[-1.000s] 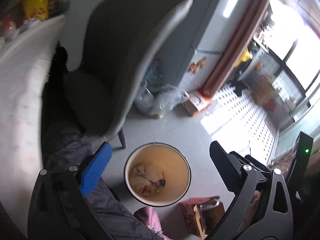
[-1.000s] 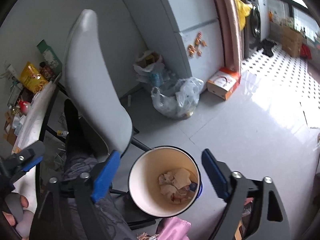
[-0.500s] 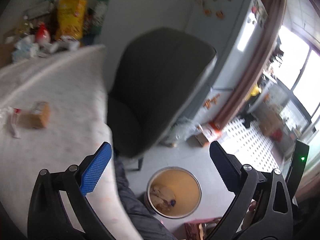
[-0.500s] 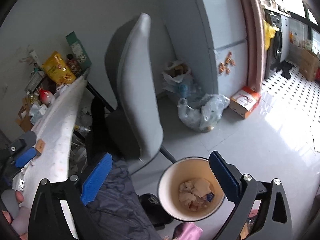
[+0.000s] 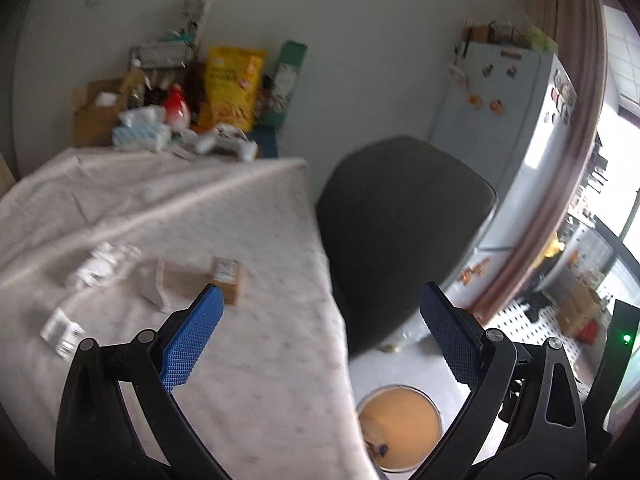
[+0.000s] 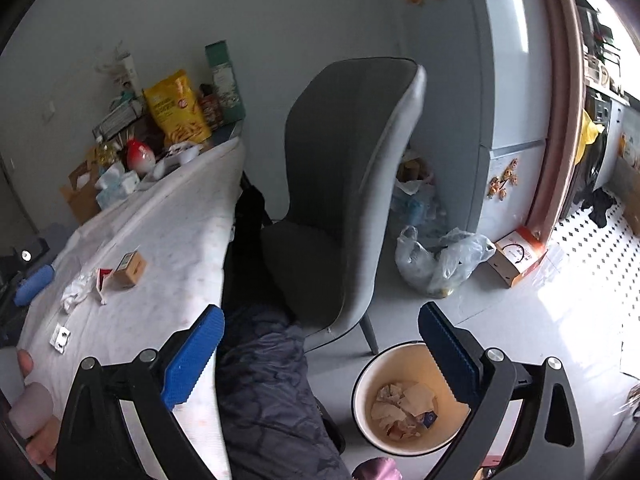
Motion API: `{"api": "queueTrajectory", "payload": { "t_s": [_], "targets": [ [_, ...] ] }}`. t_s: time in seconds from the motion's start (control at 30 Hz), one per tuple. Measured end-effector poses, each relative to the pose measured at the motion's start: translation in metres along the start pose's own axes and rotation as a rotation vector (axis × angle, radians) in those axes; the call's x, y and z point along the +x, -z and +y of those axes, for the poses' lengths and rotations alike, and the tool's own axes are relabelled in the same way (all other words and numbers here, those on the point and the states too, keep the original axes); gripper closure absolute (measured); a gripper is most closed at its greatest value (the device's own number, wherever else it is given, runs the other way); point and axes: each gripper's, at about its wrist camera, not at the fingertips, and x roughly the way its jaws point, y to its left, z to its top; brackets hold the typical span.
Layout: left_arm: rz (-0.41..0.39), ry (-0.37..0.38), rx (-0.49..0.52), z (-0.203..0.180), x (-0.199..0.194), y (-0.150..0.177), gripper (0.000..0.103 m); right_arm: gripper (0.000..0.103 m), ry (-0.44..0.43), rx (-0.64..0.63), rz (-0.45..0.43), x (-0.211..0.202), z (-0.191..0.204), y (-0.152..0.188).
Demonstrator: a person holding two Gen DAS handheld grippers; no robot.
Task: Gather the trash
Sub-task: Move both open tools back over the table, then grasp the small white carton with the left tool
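A cream waste bin [image 6: 362,390] stands on the floor by the table, with crumpled paper scraps [image 6: 404,404] inside. On the white tablecloth [image 6: 180,232] lie a small brown carton [image 6: 130,268], a red-and-white wrapper [image 6: 102,278], a crumpled tissue [image 6: 76,290] and a small white piece [image 6: 60,336]. My right gripper [image 6: 320,360] is open and empty, hovering between table edge and bin. My left gripper [image 5: 320,340] is open and empty over the table's edge, with the carton [image 5: 224,276] just beyond its left pad. The bin [image 5: 412,416] shows low between its fingers.
A grey chair [image 6: 344,184] stands pushed against the table's far side. Snack bags and boxes [image 6: 176,108] crowd the table's back end. A plastic bag [image 6: 436,264] and a cardboard box [image 6: 516,256] sit on the floor by the fridge [image 6: 508,80]. Dark-clothed legs [image 6: 268,392] lie below.
Both grippers rose and swung away from the bin toward the table. The tabletop trash has come into the left view. The right jaws spread slightly wider.
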Motion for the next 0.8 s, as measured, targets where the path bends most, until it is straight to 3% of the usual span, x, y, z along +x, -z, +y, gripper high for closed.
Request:
{"api": "queueTrajectory", "payload": {
  "t_s": [0.17, 0.33, 0.57, 0.8],
  "targets": [
    [-0.045, -0.069, -0.025, 0.029, -0.017, -0.008, 0.006, 0.007, -0.031, -0.06, -0.017, -0.009, 0.033, -0.003],
    [-0.08, -0.088, -0.07, 0.059, -0.03, -0.01, 0.006, 0.007, -0.035, -0.106, 0.0, -0.012, 0.062, -0.008],
    [-0.098, -0.102, -0.105, 0.099, -0.045, -0.007, 0.006, 0.007, -0.129, -0.169, -0.06, -0.023, 0.098, -0.005],
    [-0.097, -0.124, -0.134, 0.138, -0.054, 0.0, 0.006, 0.008, -0.22, -0.236, -0.047, -0.015, 0.138, 0.002]
  ]
}}
